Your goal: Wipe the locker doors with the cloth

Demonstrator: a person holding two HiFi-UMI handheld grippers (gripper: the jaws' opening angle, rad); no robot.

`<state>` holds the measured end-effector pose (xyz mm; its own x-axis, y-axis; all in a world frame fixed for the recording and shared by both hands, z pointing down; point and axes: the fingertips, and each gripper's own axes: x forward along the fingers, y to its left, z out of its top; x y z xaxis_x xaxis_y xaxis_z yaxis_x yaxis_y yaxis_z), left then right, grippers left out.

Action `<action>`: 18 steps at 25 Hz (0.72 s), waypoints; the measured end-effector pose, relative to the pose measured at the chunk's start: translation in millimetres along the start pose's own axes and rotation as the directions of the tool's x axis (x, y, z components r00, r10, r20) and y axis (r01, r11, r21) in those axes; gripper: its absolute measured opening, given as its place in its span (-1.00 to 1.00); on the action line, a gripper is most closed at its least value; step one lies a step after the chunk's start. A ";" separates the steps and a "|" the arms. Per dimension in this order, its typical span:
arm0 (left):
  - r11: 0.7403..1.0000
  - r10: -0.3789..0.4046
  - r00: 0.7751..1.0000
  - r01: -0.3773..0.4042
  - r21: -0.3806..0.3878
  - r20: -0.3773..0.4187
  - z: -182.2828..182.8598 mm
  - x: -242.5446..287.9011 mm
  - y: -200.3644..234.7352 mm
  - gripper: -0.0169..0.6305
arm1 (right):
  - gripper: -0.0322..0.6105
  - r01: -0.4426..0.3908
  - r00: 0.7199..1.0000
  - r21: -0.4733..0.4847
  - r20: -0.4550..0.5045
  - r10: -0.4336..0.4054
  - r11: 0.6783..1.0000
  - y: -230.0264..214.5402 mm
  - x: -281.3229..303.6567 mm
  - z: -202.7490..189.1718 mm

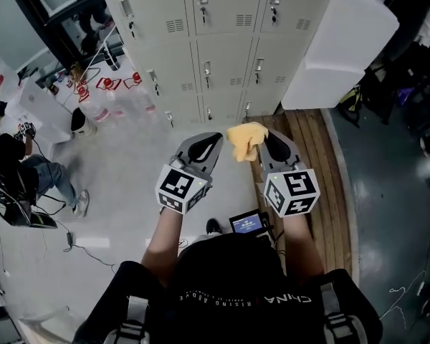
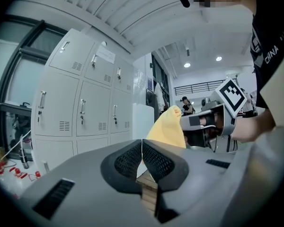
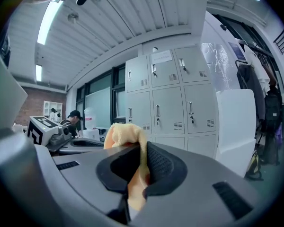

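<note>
Locker doors, upper centre, are judged not yet wiped; the cloth is pinched by the right gripper, while the left gripper is closed on nothing.

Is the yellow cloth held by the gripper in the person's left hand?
No, the yellow cloth is pinched in the right gripper; the left gripper has its jaws closed on nothing.
</note>
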<state>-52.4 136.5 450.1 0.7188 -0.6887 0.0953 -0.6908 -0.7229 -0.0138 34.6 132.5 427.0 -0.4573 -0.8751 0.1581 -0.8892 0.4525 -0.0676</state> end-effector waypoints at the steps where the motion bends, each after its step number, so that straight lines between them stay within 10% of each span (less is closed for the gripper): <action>1: 1.000 -0.003 1.000 0.003 -0.006 -0.003 -2.9 1.9 5.3 -0.89 | -0.74 0.001 1.000 0.002 -0.006 -0.001 1.000 -0.2 6.4 -1.2; 18: 0.996 0.087 0.996 -0.088 -0.009 -0.016 8.0 131.7 120.8 -0.89 | -0.74 -0.093 0.995 0.004 0.024 0.093 0.996 -90.2 164.0 36.3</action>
<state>-40.5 -41.9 453.1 0.6544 -0.7482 0.1096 -0.7517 -0.6594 -0.0131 39.4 -58.0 423.2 -0.5379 -0.8333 0.1279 -0.8430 0.5310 -0.0859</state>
